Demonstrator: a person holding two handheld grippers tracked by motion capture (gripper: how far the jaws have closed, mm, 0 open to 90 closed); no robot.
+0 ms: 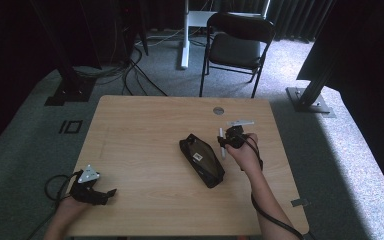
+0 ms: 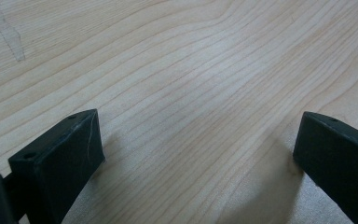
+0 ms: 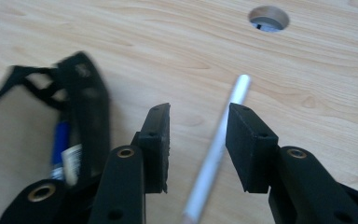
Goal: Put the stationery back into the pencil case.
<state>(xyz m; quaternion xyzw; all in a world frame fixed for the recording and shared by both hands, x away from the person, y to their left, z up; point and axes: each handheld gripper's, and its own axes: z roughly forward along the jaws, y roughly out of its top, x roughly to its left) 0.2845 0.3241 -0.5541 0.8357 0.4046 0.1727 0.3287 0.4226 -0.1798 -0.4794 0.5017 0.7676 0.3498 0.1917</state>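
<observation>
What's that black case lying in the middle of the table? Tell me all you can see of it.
The black case is a long, slim pouch, soft-looking like fabric or mesh, lying flat and slantwise on the wooden table. A small white label shows on its upper side. In the right gripper view a blue item and a white tag show through or inside it, blurred. The white pen lies apart on its right. No gripper touches it.

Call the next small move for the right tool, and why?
Probably close the right tool on the white pen: the pen lies between its open jaws, untouched by either pad, on the table just beside the open black pencil case, where it likely goes.
</observation>
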